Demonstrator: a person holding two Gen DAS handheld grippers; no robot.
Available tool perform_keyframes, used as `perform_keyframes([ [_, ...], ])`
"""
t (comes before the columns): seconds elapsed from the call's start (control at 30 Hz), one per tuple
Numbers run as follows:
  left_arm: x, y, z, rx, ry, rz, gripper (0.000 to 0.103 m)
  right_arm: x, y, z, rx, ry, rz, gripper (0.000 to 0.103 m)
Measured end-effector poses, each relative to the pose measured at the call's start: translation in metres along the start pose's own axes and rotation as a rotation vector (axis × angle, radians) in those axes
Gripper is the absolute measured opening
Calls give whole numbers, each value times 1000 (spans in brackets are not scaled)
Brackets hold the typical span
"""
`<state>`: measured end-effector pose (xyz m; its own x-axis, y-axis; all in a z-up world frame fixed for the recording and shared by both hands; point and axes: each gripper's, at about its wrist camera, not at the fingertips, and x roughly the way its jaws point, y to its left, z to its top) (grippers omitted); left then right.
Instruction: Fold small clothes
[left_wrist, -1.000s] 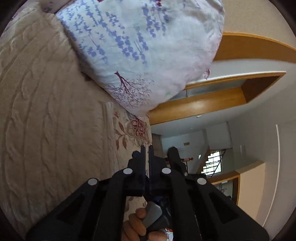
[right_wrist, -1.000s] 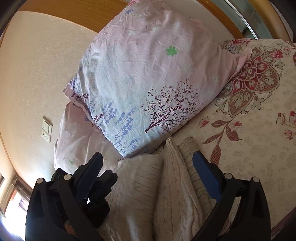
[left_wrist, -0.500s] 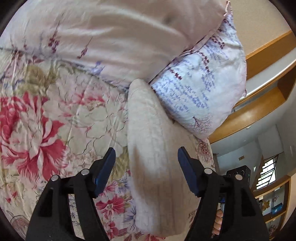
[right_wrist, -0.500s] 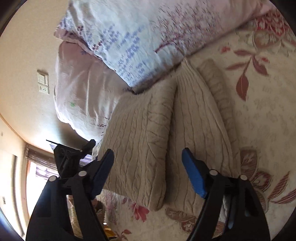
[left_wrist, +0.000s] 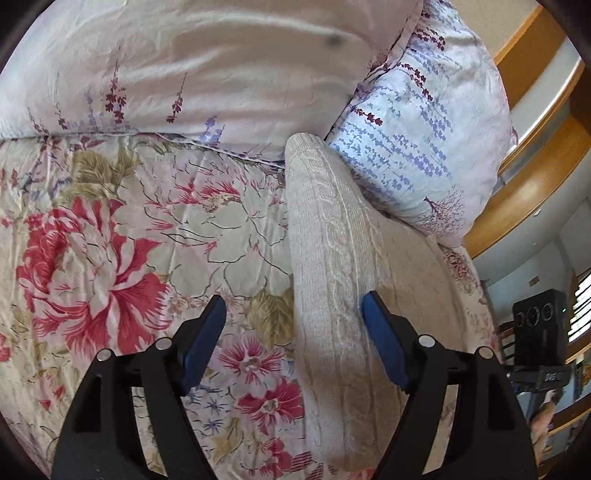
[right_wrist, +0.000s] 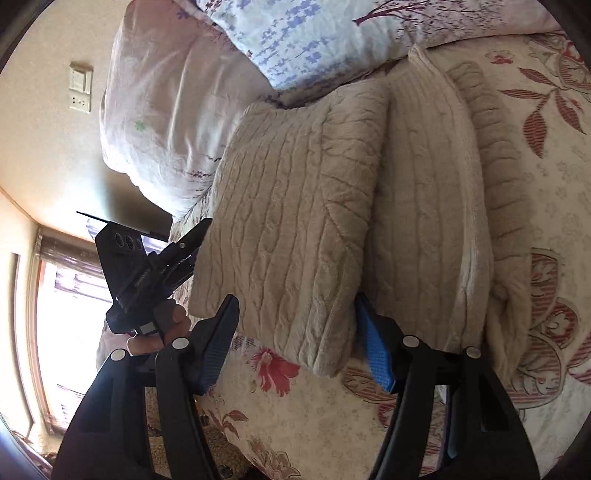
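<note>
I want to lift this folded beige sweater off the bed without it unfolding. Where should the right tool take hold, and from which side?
Probably at the near end of the folded sweater, where the layers stack into one thick rounded edge. The open right tool already points at that end, so come straight in along the bedspread and close across the whole stack. The far end lies against the pillows, so there is less room there.

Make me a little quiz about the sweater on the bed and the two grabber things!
1. True or false: the left gripper is shut on the beige knit sweater.
2. What lies against the sweater's far end: A) pillows B) a box C) a shoe?
3. Fill in: the right gripper is ____, its fingers either side of the sweater's near edge.

Key: 1 false; 2 A; 3 open.
</note>
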<state>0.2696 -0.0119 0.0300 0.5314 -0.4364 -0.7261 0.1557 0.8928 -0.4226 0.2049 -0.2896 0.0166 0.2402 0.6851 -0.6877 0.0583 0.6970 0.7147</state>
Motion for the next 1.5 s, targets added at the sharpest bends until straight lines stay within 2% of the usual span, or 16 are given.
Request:
perform_keyframes([
  [0.13, 1, 6, -4, 16, 9, 56, 77, 19, -4, 10, 41, 21, -26, 66],
  [0.27, 0, 19, -4, -5, 25, 89, 77, 13, 6, 17, 24, -60, 57, 65],
  [0.37, -2, 26, -1, -34, 40, 68, 77, 26, 2, 25, 45, -39, 4, 65],
  [0.5, -5, 24, 2, -43, 46, 55, 77, 29, -7, 35, 96, -68, 81, 64],
  [0.53, -5, 25, 2, -46, 47, 53, 77, 30, -9, 36, 105, -82, 101, 50],
  [0.57, -6, 26, 1, -48, 49, 49, 77, 32, -10, 36, 109, -90, 91, 25],
  [0.63, -6, 27, 3, -64, 53, 36, 78, 40, -17, 37, 127, -82, 85, 20],
  [0.7, -7, 29, 5, -88, 56, 18, 78, 38, -14, 35, 95, -112, 85, 19],
  [0.93, -15, 41, 6, -192, 47, -130, 81, 6, 21, 41, -48, -279, -16, 16],
  [1.13, -20, 23, 4, -146, 25, -185, 82, -19, 33, 42, -137, -340, -190, 16],
  [1.3, -20, 5, 0, -72, 19, -219, 85, -76, 34, 30, -176, -528, -271, 16],
  [1.37, -21, -2, -2, -37, 15, -229, 85, -81, 11, 28, -114, -507, -333, 16],
  [1.43, -20, -9, -3, -7, 18, -241, 85, -68, -26, 27, -15, -408, -403, 16],
  [1.5, -19, -15, -6, 13, 29, -255, 85, -54, -55, 20, 49, -349, -397, 17],
])
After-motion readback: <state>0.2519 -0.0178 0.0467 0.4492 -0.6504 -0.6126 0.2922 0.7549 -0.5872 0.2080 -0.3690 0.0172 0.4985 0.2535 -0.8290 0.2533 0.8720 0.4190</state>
